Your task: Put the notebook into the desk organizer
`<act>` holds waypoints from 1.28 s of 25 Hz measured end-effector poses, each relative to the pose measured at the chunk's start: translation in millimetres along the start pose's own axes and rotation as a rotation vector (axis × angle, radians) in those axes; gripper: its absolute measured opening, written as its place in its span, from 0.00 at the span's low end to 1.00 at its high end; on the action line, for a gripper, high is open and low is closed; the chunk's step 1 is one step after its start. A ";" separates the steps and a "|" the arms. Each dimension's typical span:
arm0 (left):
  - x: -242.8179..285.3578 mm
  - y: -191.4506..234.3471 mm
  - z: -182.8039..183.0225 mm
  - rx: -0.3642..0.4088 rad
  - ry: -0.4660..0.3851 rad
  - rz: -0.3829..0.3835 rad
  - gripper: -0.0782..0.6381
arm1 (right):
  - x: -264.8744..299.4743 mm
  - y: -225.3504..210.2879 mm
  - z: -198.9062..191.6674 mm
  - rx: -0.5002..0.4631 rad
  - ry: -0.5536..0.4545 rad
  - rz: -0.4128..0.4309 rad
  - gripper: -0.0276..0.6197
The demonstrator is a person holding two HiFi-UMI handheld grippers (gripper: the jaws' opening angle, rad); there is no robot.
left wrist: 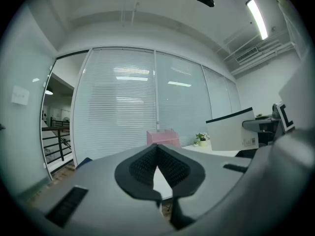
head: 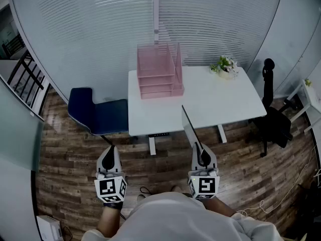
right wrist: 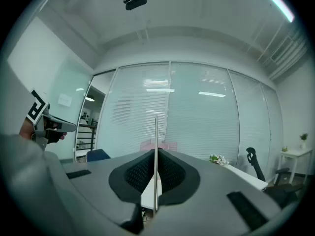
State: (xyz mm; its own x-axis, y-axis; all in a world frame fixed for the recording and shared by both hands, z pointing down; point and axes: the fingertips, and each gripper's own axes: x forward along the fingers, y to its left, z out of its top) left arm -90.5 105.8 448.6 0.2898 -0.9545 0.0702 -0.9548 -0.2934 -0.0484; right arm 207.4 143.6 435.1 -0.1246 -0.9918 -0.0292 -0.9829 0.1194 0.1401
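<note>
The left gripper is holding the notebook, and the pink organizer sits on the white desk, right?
No: the right gripper holds the notebook, jaws shut on it, as the right gripper view shows. The pink organizer does sit on the white desk.

Approach from the front was open across the wood floor [head: 165, 169] to the counter [head: 215, 104]. The counter's front and right portions lay bare. The organizer [head: 159, 74] stood at the rear left, with bare counter just before it. A plant [head: 225, 67] occupied the rear edge, well right of the organizer. The glass wall [head: 150, 14] closed off the back. A blue chair [head: 98, 114] stood against the counter's left side. A black chair [head: 273, 119] stood off its right end.
</note>
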 end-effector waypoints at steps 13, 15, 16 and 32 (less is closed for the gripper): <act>-0.2 0.4 -9.4 -0.004 0.024 0.014 0.12 | 3.9 -8.5 -3.6 0.006 -0.008 -0.014 0.08; 0.9 -3.9 -10.4 -0.001 0.030 0.021 0.12 | 4.9 -13.6 -3.1 0.007 -0.016 -0.008 0.08; 1.5 -6.6 -11.3 0.000 0.032 0.026 0.12 | 5.3 -16.1 -4.0 0.007 -0.017 -0.001 0.08; 61.1 -18.3 -55.6 -0.066 0.079 0.013 0.12 | 85.3 -27.2 -16.3 -0.038 -0.010 0.069 0.08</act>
State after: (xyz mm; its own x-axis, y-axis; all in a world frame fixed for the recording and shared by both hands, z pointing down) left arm -59.0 55.9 509.2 0.2740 -0.9503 0.1482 -0.9614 -0.2747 0.0162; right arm 225.7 55.0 444.9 -0.1929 -0.9808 -0.0277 -0.9662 0.1849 0.1799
